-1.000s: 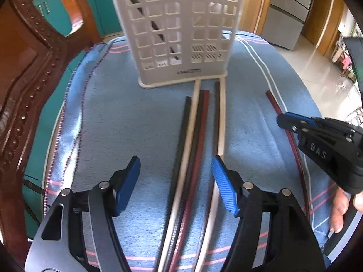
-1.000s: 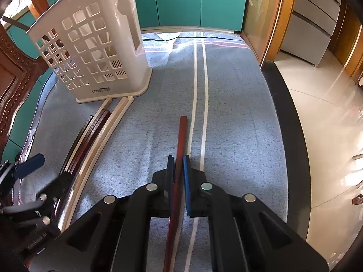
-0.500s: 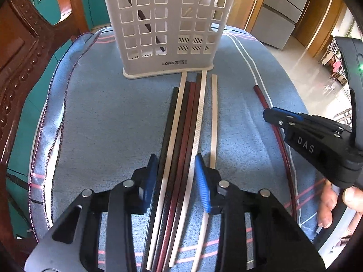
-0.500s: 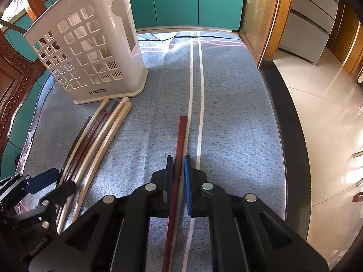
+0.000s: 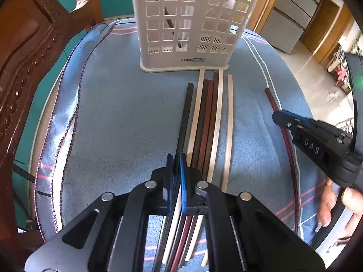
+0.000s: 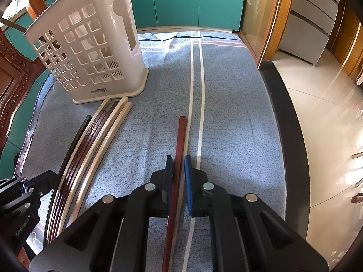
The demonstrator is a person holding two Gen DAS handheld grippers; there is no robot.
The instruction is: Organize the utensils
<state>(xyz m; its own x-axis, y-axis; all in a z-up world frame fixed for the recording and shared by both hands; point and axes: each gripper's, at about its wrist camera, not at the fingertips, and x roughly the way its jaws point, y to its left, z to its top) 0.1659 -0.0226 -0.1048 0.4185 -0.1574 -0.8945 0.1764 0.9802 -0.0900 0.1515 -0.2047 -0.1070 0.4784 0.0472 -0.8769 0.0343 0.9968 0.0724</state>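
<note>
- I'm clamping the left gripper [image 5: 176, 176] down on the black chopstick [image 5: 186, 111], the leftmost of the bundle [image 5: 209, 122] lying on the blue cloth [image 5: 113, 113]. The jaws are nearly touching, with the stick pinched between the pads.
- The right gripper [image 6: 178, 176] is holding the dark red chopstick [image 6: 181, 133], which is lying on its own by the white stripes, pointing toward 12 o'clock.
- The white holder [image 5: 188, 22] is standing at 12 o'clock from the bundle (one dark stick looks to be in it already, hard to say more through the grid).
- Risk one: I'm gripping both sticks near their near ends, so the far ends are probably going to droop or swing when lifted.
- Risk two: a cream stick is sitting right against the black one, so it might be getting dragged along or knocked out of line.
- Risk three: the holder looks light. A long stick poking its wall could be tipping it.
</note>
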